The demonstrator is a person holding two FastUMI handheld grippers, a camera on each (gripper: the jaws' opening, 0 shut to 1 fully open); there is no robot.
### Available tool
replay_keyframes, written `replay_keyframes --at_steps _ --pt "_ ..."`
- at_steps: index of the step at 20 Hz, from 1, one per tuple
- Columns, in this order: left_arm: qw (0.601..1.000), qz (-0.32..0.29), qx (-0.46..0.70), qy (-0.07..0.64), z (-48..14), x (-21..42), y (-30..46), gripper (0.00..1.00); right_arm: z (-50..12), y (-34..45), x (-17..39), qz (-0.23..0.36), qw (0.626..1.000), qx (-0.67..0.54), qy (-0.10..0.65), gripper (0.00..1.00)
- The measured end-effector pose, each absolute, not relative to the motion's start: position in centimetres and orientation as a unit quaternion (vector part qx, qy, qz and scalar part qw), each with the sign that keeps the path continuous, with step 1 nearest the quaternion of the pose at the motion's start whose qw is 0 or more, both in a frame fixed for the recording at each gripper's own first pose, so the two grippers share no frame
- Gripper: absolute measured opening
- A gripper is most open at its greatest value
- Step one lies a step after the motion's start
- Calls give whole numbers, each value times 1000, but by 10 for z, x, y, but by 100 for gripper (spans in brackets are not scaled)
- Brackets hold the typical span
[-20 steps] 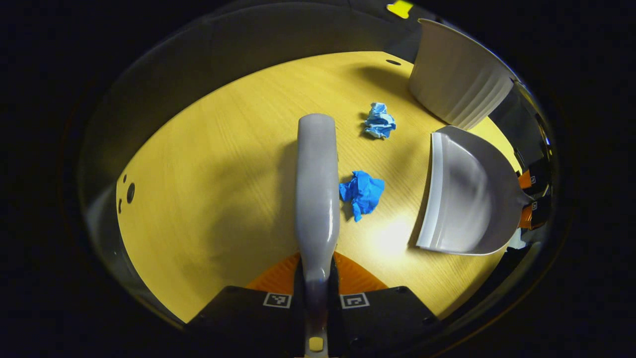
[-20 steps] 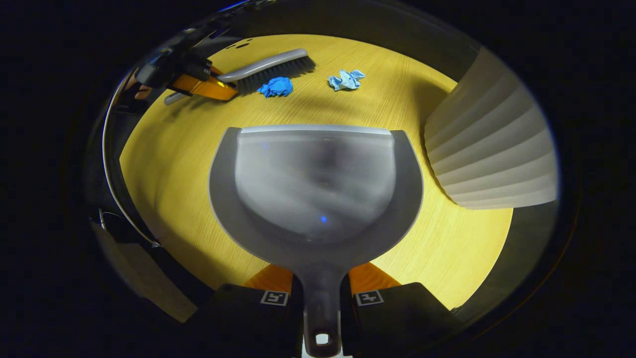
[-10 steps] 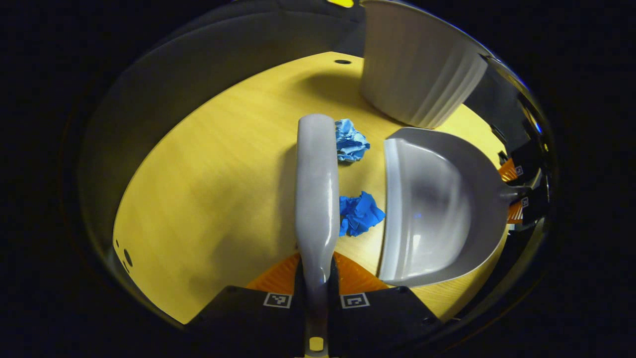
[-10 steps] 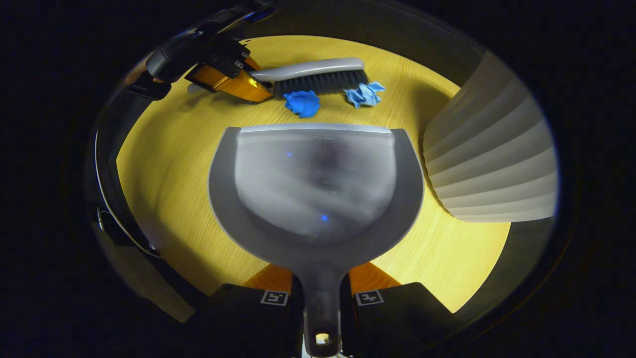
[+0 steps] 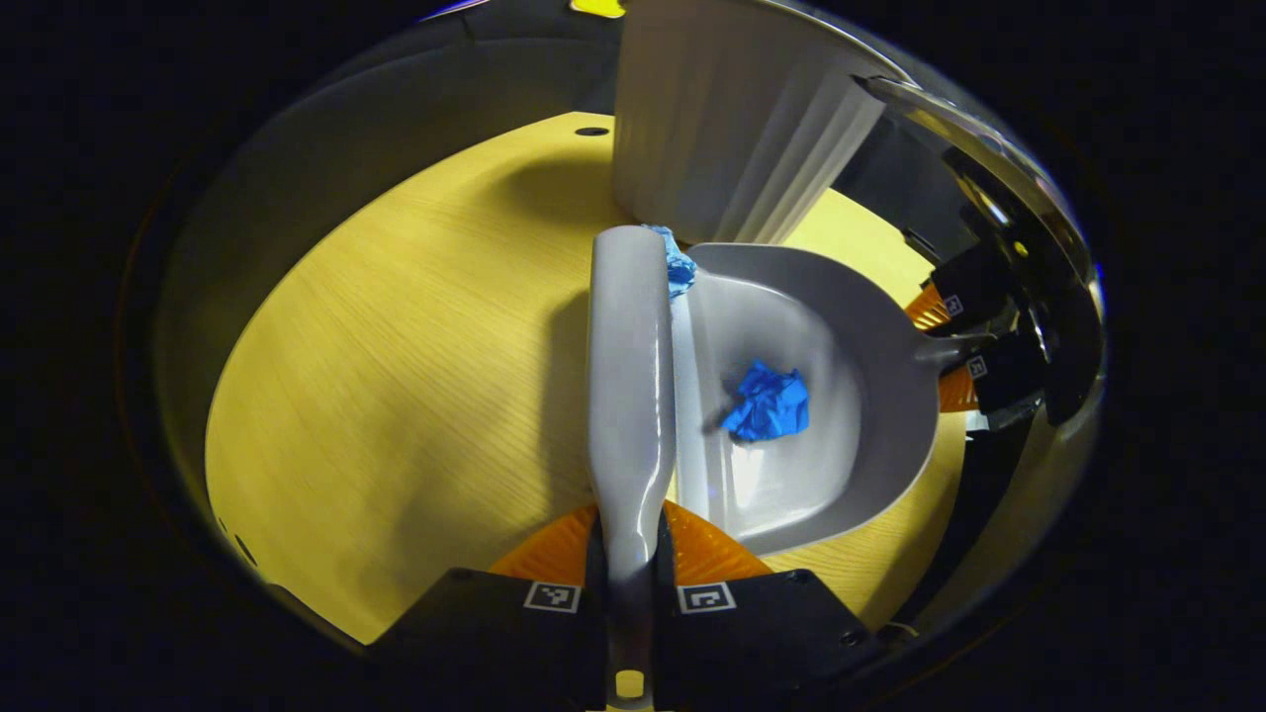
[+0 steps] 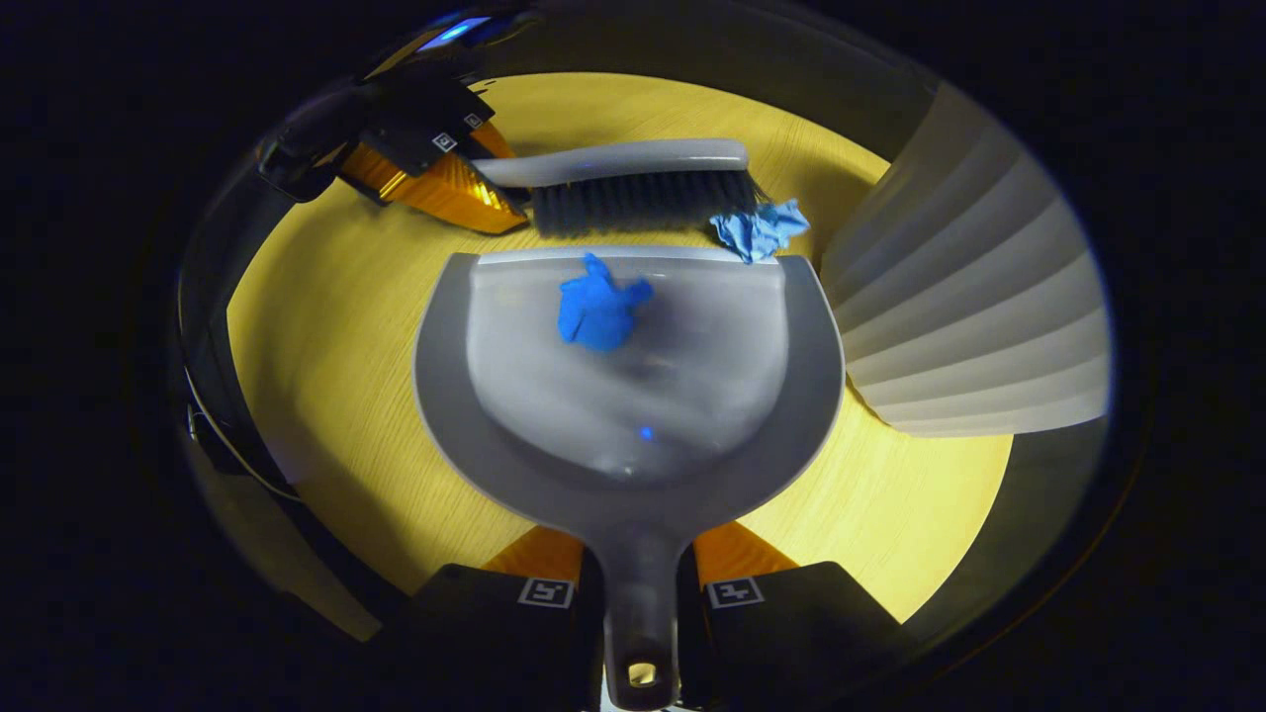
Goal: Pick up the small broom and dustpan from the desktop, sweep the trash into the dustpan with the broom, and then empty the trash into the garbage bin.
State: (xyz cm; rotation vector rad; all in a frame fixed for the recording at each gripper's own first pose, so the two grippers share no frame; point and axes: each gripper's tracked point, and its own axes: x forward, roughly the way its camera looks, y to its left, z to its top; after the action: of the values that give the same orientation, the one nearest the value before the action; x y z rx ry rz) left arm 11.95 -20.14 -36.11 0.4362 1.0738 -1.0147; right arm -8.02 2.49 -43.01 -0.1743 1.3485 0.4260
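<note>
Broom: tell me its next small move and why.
Probably one more short stroke of the broom toward the dustpan. The dark blue wad already lies inside, but the light blue wad sits at the pan's front lip by the bristle end, beside the bin.

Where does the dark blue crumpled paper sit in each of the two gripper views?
Left gripper view: the dark blue paper lies inside the dustpan, right of centre, beside the broom.
Right gripper view: the dark blue paper lies in the dustpan, near its front lip, just below the broom.
Shared landmark: the ribbed white bin by the dustpan.
</note>
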Motion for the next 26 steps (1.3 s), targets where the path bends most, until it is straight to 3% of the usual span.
replay_keyframes --at_steps 7,10,16,22,26 --pt "695 -494 178 491 -343 84 -205 21 -448 24 -57 210 778 -88 586 34" --pt "712 -475 163 491 -331 75 -189 21 -464 11 -54 215 785 -90 574 34" --pt "803 -346 111 473 -326 95 -132 21 -459 11 -55 196 790 -59 577 34" --pt "822 -229 44 519 -393 98 -81 21 -454 17 -55 164 795 -36 583 34" --pt "829 -198 28 522 -408 116 -83 21 -456 28 -54 128 801 -14 585 34"
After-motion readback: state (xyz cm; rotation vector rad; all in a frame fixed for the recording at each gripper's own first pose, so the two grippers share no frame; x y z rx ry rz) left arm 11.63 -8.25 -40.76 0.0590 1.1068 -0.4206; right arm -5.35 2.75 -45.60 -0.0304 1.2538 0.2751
